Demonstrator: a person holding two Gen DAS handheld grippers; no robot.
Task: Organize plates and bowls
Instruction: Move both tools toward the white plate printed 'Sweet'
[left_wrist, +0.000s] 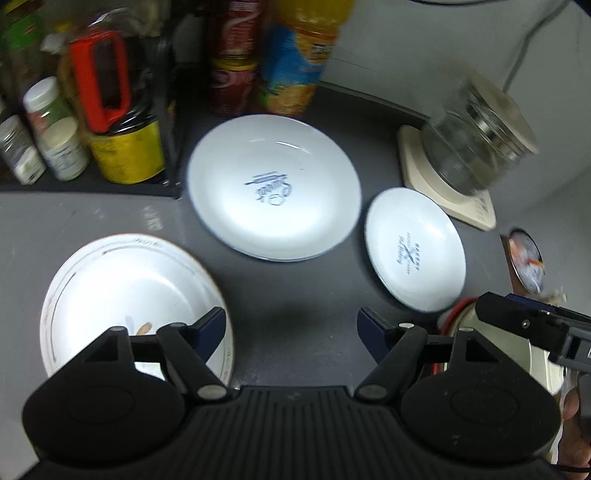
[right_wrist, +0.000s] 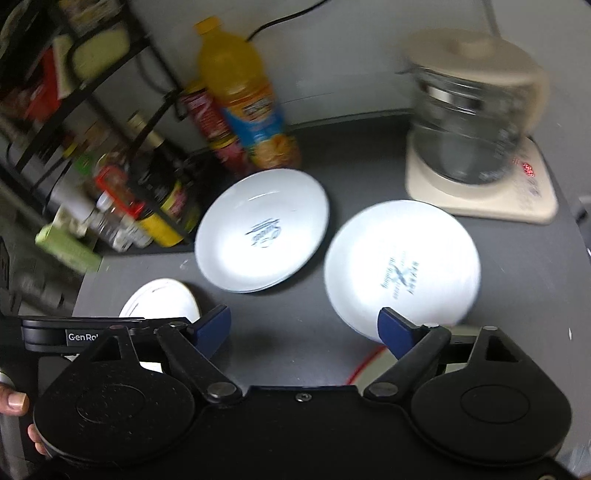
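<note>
Grey counter, small plate just beyond right gripper

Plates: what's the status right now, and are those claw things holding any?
Left gripper and right gripper: jaws open, empty. Three plates apart on counter: big plate, small plate, gold-rimmed plate. Nothing stacked yet. Kettle close behind small plate.

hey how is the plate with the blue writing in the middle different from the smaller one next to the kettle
The middle plate is clearly larger than the smaller plate. The middle plate's blue print is a looping script logo, while the smaller plate's is a crossed emblem with block lettering. The middle plate lies in front of the orange juice bottle; the smaller plate lies just in front of the kettle's base. Both are white, thinly blue-rimmed, empty, and lie flat on the dark counter.
</note>
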